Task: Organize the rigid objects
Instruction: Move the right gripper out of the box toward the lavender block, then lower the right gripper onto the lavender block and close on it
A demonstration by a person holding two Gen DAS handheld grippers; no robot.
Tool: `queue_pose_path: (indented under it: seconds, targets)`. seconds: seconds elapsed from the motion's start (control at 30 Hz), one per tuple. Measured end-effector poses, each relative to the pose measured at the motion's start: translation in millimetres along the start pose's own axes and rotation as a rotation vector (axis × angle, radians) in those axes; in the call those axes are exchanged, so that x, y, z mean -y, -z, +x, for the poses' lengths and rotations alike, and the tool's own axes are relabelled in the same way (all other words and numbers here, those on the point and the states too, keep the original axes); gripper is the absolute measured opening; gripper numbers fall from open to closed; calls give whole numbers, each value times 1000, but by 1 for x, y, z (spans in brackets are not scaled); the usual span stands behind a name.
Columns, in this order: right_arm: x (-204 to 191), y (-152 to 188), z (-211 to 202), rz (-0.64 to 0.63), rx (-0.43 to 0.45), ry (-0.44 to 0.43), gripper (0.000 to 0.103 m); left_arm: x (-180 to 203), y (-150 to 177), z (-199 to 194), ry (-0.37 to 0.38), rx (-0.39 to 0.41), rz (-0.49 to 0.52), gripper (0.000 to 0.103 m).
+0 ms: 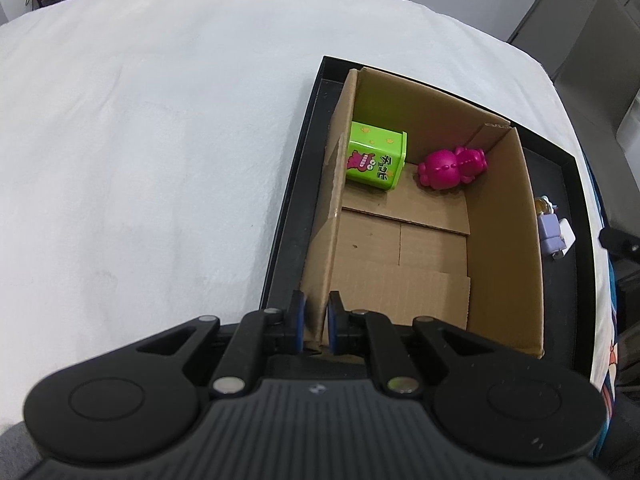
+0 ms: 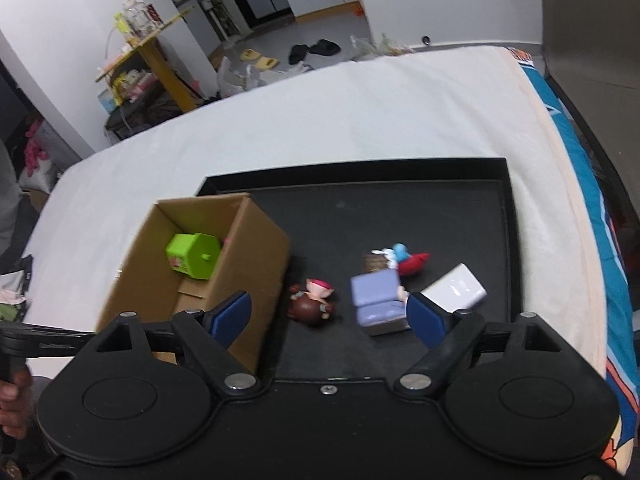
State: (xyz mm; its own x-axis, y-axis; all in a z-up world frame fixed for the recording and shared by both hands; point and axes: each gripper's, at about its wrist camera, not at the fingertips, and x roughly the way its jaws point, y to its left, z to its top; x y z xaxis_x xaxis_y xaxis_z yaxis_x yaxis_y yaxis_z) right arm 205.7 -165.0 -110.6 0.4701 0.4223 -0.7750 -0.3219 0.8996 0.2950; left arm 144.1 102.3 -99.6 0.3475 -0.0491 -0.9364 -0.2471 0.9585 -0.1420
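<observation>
Left wrist: left gripper clamps cardboard box wall; green box bears Japanese lettering. Right gripper spread apart.

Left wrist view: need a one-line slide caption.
Left tongs clamp the near wall of the cardboard box, which sits in a black tray and holds a green box and pink toy.

home | slippers on floor | cluttered yellow shelf

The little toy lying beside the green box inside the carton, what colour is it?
Bright magenta pink toy, clearest in the left wrist view.
</observation>
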Motion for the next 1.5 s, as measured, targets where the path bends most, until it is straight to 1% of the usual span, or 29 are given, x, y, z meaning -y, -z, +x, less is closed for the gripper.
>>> queue_pose_path:
  seconds: [0.07,0.2,0.33,0.47,0.67,0.8,0.87,1.0,1.17,1.33,1.5]
  targets:
    - [4,1,6,6,-12,10,83,-1,-1,0,4,-2,-1,10]
    - [12,4,19,16,-36,31,78,-1,0,-1,0,-2,6,10]
    - [20,7,32,35,-61,42,69,-1,0,-2,3,-3,11,10]
    - [23,8,40,37,-71,59,69,-1,0,-2,2,-3,13,10]
    - [24,7,51,39,-84,60,67,-2,0,-2,8,-7,17,10]
    - [21,8,61,11,-90,102,67,-2,0,-1,6,-8,11,10]
    - [21,9,65,12,-92,102,66,-2,1,-2,7,-8,13,10]
    - [20,10,74,1,-105,113,46,-2,1,-2,9,-9,14,10]
    - [17,13,71,-34,-114,126,44,-3,1,-3,10,-9,15,10]
    - [19,21,61,-35,-147,132,44,0,1,-4,2,-16,25,10]
    - [21,25,58,-36,-172,126,44,3,2,-3,-10,-15,9,10]
